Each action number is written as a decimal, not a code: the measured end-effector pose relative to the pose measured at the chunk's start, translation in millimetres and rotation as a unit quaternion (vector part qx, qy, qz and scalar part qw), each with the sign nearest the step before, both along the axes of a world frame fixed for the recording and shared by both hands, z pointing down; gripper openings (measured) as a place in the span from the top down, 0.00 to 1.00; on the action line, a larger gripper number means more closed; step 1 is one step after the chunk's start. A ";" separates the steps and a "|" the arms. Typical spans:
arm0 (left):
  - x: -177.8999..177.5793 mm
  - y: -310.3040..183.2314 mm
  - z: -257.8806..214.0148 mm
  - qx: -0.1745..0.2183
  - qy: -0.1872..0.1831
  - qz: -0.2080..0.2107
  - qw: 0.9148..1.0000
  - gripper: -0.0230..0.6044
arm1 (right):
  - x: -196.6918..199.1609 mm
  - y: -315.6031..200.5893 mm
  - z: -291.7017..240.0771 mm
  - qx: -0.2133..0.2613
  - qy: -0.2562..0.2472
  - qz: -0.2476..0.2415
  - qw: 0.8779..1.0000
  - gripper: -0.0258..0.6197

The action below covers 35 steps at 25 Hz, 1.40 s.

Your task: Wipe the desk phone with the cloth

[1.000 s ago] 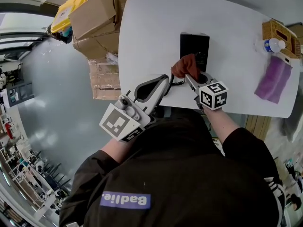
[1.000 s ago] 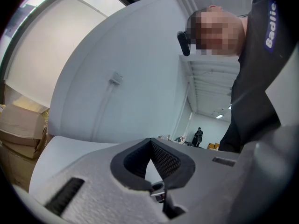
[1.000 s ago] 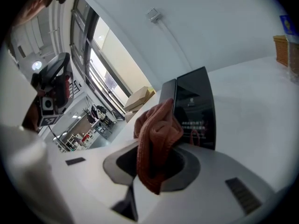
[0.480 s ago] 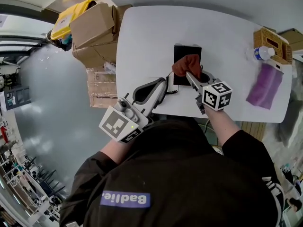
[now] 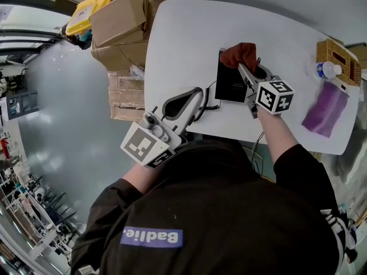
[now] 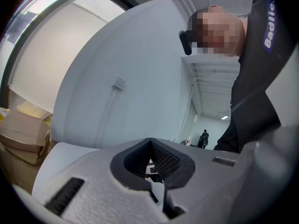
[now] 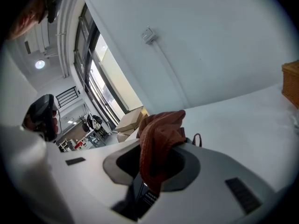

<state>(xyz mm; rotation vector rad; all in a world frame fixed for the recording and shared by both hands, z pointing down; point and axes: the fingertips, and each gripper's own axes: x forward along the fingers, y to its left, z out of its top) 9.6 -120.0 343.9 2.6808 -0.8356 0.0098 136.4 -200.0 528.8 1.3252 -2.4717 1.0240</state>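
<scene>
The right gripper point(image 5: 243, 69) squeezes the red cloth point(image 5: 239, 54) on the phone point(image 5: 229, 83). The left gripper point(image 5: 196, 94) is closed, empty. A basket point(image 5: 334, 54) sits far right of both.

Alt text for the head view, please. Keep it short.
Seen from above, the right gripper holds a rust-red cloth at the far end of a black desk phone on a white table. The left gripper hangs by the table's near edge, beside the phone's coiled cord.
</scene>
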 end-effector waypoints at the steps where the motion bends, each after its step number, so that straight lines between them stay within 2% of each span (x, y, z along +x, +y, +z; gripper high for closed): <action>1: 0.2 0.6 0.2 -0.001 -0.001 0.003 1.000 0.95 | -1.9 4.2 3.5 -0.004 0.000 -0.002 1.000 0.82; 6: 3.5 6.1 0.5 -0.003 -0.003 0.015 1.000 0.95 | -13.1 33.7 22.2 -0.024 0.000 -0.019 1.000 0.82; 13: 11.8 19.8 5.5 -0.009 -0.005 0.035 0.999 0.95 | -20.5 76.6 42.9 -0.052 -0.010 -0.014 0.999 0.82; 21: 23.2 25.4 3.8 -0.005 -0.003 0.054 0.999 0.95 | -26.5 127.4 66.6 -0.093 -0.002 -0.028 0.995 0.82; 25: 29.4 26.6 1.6 -0.001 0.000 0.060 0.998 0.95 | -28.9 140.1 64.7 -0.094 0.011 -0.045 0.995 0.82; 29: 35.4 23.5 -5.2 0.009 0.006 0.060 0.998 0.95 | -17.3 126.0 43.4 -0.072 0.006 -0.037 0.997 0.82; 35: 39.9 16.5 -6.7 0.011 0.004 0.049 0.999 0.95 | 24.3 53.0 -0.6 -0.004 0.007 0.002 1.000 0.82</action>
